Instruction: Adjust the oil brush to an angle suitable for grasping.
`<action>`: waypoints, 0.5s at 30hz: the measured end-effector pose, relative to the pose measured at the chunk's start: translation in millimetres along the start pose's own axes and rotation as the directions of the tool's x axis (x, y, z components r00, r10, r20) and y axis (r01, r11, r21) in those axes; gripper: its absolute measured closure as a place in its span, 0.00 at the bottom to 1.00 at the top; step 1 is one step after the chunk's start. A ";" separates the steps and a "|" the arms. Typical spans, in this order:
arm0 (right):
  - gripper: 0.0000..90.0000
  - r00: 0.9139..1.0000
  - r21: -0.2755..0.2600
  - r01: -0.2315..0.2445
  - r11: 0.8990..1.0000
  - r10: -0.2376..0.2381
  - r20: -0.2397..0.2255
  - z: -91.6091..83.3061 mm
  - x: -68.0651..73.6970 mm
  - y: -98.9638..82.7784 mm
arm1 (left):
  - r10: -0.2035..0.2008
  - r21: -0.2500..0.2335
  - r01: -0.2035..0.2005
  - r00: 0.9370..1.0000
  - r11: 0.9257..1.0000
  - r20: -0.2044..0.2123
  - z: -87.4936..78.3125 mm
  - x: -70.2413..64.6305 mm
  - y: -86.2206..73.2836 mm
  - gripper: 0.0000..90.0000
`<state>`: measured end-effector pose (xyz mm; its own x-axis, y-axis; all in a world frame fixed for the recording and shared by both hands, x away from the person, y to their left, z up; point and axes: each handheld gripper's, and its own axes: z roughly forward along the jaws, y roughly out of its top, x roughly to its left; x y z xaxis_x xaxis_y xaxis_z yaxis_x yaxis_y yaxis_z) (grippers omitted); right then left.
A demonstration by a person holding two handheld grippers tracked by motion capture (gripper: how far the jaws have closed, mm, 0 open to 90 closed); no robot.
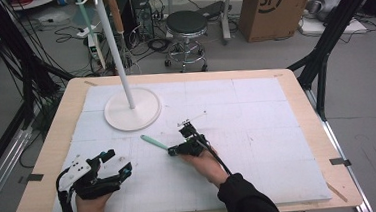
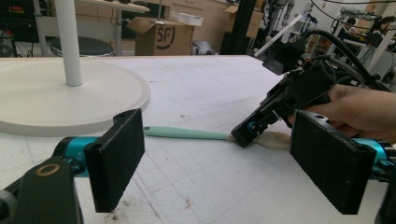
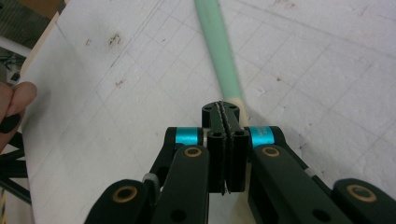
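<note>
White foam sheeting covers the wooden desk (image 1: 53, 140), where a white stand (image 1: 132, 109) rises from its round base. Just in front of that base lies a mint-green brush (image 1: 154, 142). The right tongs (image 1: 173, 151) are pressed together at its pale end, touching it. The left tongs (image 1: 121, 166) rest spread near the desk's front-left corner, holding nothing.
</note>
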<state>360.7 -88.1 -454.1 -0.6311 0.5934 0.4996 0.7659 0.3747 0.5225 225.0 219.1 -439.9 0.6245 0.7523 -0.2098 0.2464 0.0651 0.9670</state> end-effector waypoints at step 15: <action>0.71 0.994 -0.115 0.061 0.991 -0.070 -0.078 -18.7 10.1 3.2 | 0.001 0.004 -0.001 1.000 1.000 0.003 0.5 -0.4 -0.2 0.21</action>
<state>354.5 -94.2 -434.4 -0.6910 0.5085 0.5137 0.7067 0.3258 0.6281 225.1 218.5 -440.1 0.6273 0.7502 -0.2091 0.2482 0.0619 0.9667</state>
